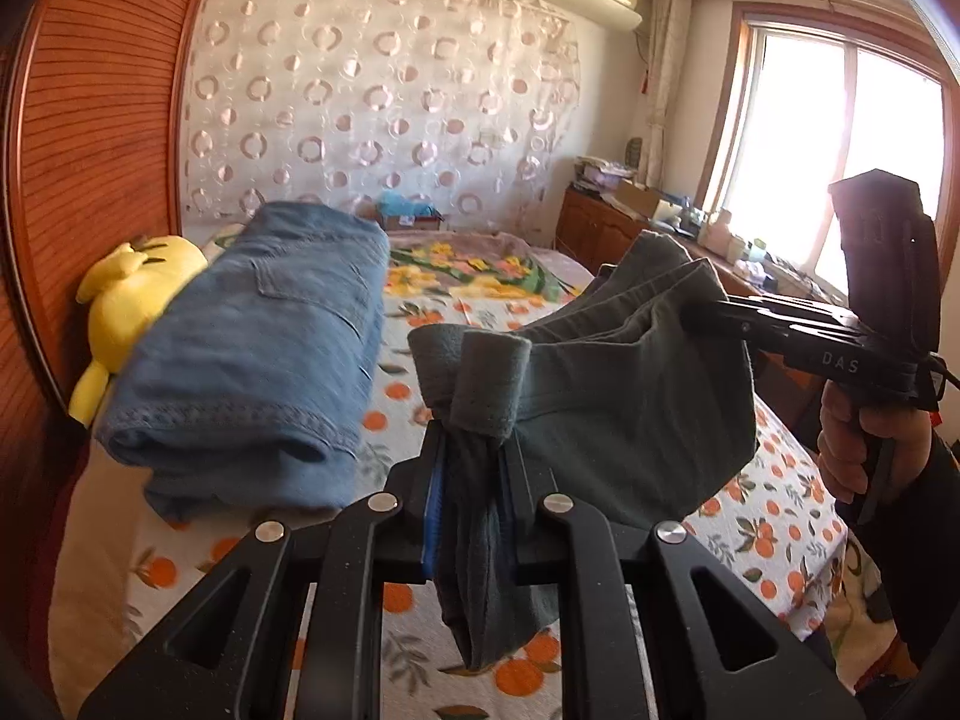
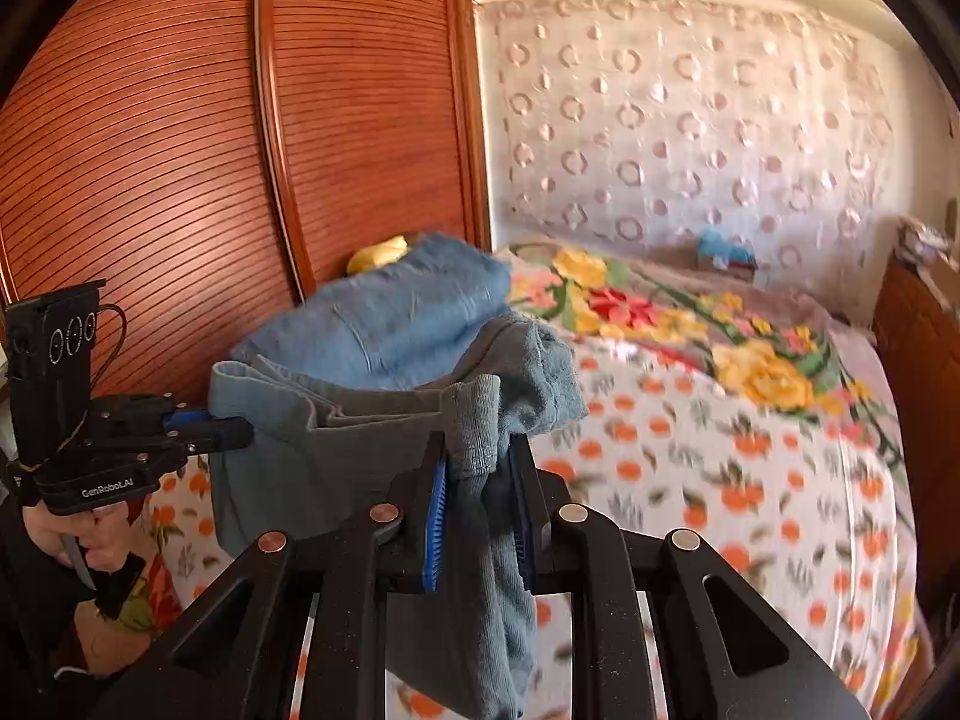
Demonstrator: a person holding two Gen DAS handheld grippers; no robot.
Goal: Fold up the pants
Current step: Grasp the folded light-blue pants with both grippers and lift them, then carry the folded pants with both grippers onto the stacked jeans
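Note:
Grey-green pants (image 1: pixel 636 396) hang folded in the air above the bed, stretched between both grippers. My left gripper (image 1: pixel 471 444) is shut on one end of the bunched fabric. My right gripper (image 2: pixel 480 462) is shut on the other end; the pants show in the right wrist view (image 2: pixel 336 456). The right gripper shows in the left wrist view (image 1: pixel 714 306), pinching the fabric. The left gripper shows in the right wrist view (image 2: pixel 240 429), also pinching it.
Folded blue jeans (image 1: pixel 264 354) lie on the bed (image 1: pixel 774 516) with the orange-print sheet, next to a yellow plush toy (image 1: pixel 129 300). A wooden wardrobe (image 2: pixel 180 150) stands at the left. A flowered blanket (image 2: pixel 690 324) lies farther back. A window (image 1: pixel 840 168) and cluttered cabinet are at the right.

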